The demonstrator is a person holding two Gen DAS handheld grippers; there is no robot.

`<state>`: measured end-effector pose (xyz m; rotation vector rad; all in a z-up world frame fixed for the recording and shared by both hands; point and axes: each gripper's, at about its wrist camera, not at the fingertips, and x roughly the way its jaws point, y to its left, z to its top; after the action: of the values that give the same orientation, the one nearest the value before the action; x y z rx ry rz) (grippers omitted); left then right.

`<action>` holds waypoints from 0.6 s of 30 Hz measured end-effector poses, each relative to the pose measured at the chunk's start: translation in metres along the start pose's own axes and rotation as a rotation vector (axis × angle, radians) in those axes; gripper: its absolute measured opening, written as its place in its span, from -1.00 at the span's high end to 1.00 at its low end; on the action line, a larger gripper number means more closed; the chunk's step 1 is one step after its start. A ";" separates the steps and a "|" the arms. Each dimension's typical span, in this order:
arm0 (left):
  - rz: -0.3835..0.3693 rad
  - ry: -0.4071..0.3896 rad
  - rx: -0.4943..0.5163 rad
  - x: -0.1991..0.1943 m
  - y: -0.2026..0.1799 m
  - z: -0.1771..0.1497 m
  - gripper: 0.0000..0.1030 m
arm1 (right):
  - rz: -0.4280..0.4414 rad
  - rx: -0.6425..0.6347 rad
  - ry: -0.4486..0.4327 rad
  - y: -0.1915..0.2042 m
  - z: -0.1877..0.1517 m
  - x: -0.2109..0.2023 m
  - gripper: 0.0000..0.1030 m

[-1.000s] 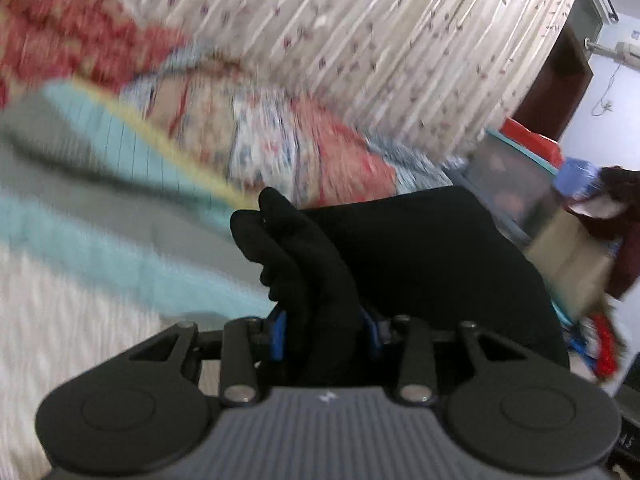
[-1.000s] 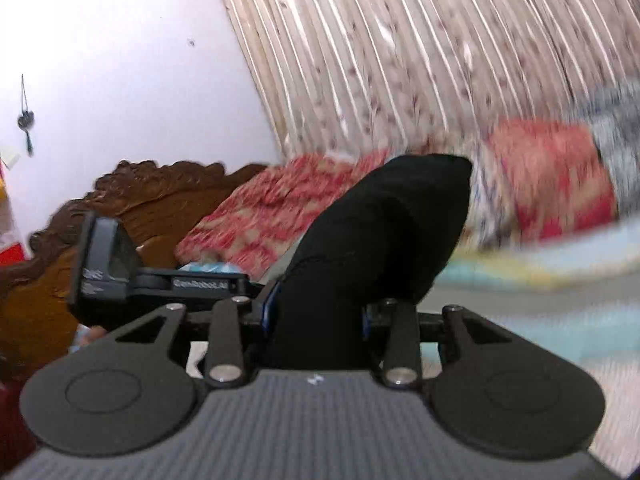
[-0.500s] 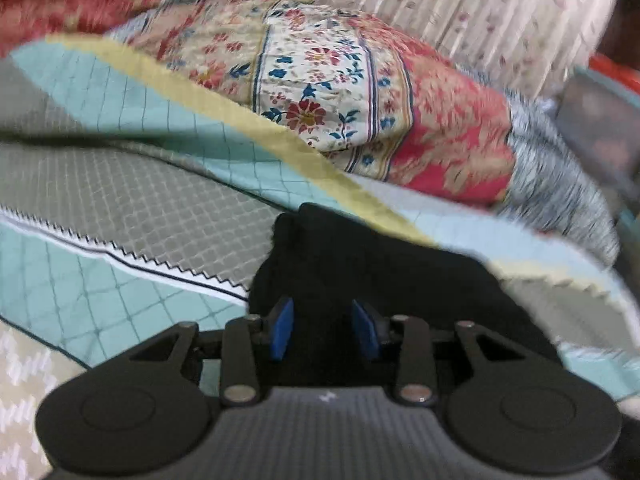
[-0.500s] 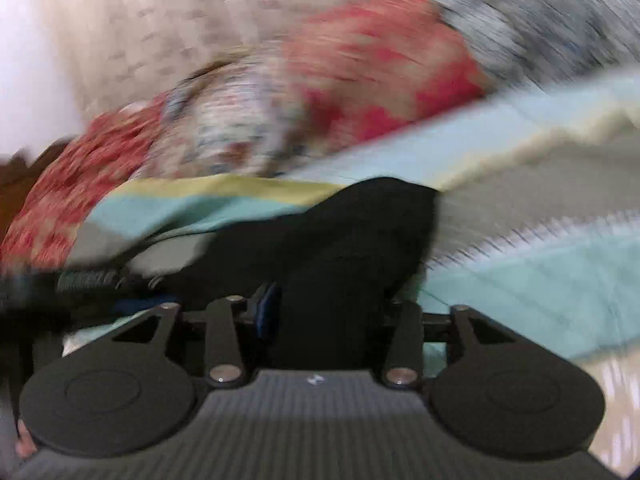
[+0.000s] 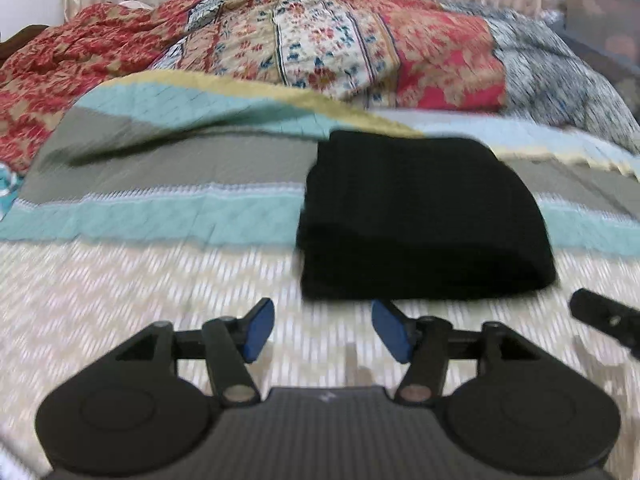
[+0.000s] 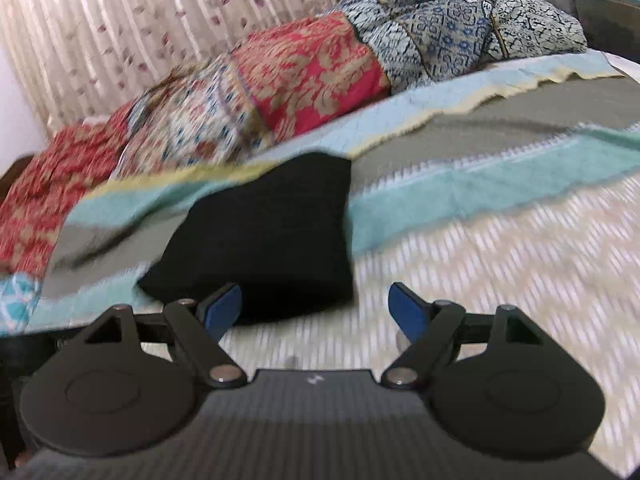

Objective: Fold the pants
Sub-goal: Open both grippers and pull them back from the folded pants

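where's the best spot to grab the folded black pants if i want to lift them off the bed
Probably the thick near edge of the black pants, where the stacked layers end on the bedspread. Come in low from the near side so one finger slides under the whole bundle and one stays on top. The left hand-held gripper and right hand-held gripper already face that edge, jaws opening, nothing between them.

Striped bedspread (image 5: 168, 216), patchwork quilt (image 5: 328, 48), floral pleated curtain (image 6: 120, 20) behind
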<state>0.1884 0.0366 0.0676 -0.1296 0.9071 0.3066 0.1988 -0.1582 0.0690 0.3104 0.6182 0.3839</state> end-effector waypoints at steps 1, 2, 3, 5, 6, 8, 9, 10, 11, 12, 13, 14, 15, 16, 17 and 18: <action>-0.001 0.003 0.008 -0.015 -0.001 -0.014 -0.24 | 0.000 -0.008 0.014 0.002 -0.007 -0.001 -0.61; -0.004 0.003 0.010 -0.027 -0.001 -0.024 -0.30 | 0.007 -0.016 0.026 0.003 -0.016 -0.011 -0.62; -0.006 0.003 0.009 -0.037 -0.001 -0.032 -0.41 | 0.017 -0.024 0.038 0.005 -0.025 -0.021 -0.64; -0.014 0.008 0.001 -0.062 0.001 -0.053 -0.48 | 0.026 -0.039 0.057 0.010 -0.037 -0.037 -0.66; -0.018 0.012 0.001 -0.070 0.002 -0.061 -0.50 | 0.025 -0.046 0.065 0.012 -0.044 -0.046 -0.67; -0.009 0.020 -0.015 -0.088 0.006 -0.078 -0.58 | 0.026 -0.053 0.080 0.016 -0.056 -0.062 -0.68; -0.008 0.024 -0.026 -0.094 0.008 -0.084 -0.67 | 0.026 -0.050 0.084 0.016 -0.063 -0.071 -0.69; -0.013 0.029 -0.038 -0.101 0.011 -0.091 -0.77 | 0.027 -0.044 0.086 0.016 -0.068 -0.078 -0.71; -0.014 0.030 -0.042 -0.107 0.013 -0.096 -0.82 | 0.028 -0.036 0.090 0.016 -0.074 -0.086 -0.73; -0.011 0.023 -0.040 -0.114 0.013 -0.102 -0.91 | 0.029 -0.030 0.093 0.016 -0.080 -0.094 -0.75; -0.007 0.012 -0.031 -0.122 0.013 -0.108 -1.00 | 0.033 -0.026 0.095 0.014 -0.086 -0.101 -0.78; -0.007 0.002 -0.020 -0.128 0.013 -0.113 -1.00 | 0.038 -0.018 0.095 0.014 -0.091 -0.108 -0.80; -0.011 -0.001 -0.007 -0.135 0.012 -0.118 -1.00 | 0.042 -0.011 0.095 0.014 -0.096 -0.114 -0.86; -0.016 0.003 0.000 -0.140 0.012 -0.122 -1.00 | 0.044 -0.004 0.095 0.015 -0.101 -0.120 -0.90; -0.022 0.005 0.001 -0.143 0.011 -0.127 -1.00 | 0.037 -0.001 0.098 0.016 -0.105 -0.124 -0.91; -0.028 0.006 -0.001 -0.147 0.012 -0.130 -1.00 | 0.018 -0.005 0.107 0.018 -0.109 -0.128 -0.91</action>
<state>0.0019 -0.0138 0.1043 -0.1438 0.9105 0.2804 0.0319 -0.1795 0.0558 0.2918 0.7191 0.4214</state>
